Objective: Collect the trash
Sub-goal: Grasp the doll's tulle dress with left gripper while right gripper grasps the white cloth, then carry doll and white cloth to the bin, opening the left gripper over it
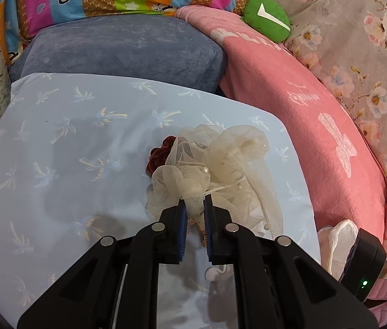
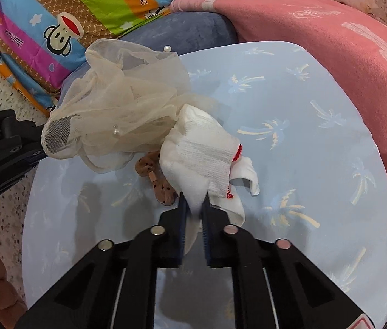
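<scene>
Surface: pale blue palm-print cloth (image 1: 89, 137) laid over bedding; bundle and sock lie or hang over it.
Tulle bundle (image 1: 220, 164): cream netting with pearl beads, bunched at the cloth's middle; whether it rests on the cloth cannot be told.
Left gripper (image 1: 194, 205): jaws pinching the gathered end of the tulle.
White sock (image 2: 201, 153): red trim, just beside the tulle, touching it.
Right gripper (image 2: 193, 203): jaws pressed on the sock's lower edge.
Brown spotted item (image 2: 152, 175): partly under tulle and sock; identity unclear.
Dark red fabric (image 1: 160, 155): tucked behind the tulle.
Surroundings: grey-blue cushion (image 1: 127, 52), pink blanket (image 1: 316, 126), striped monkey-print quilt (image 2: 64, 24), green plush (image 1: 268, 17).
</scene>
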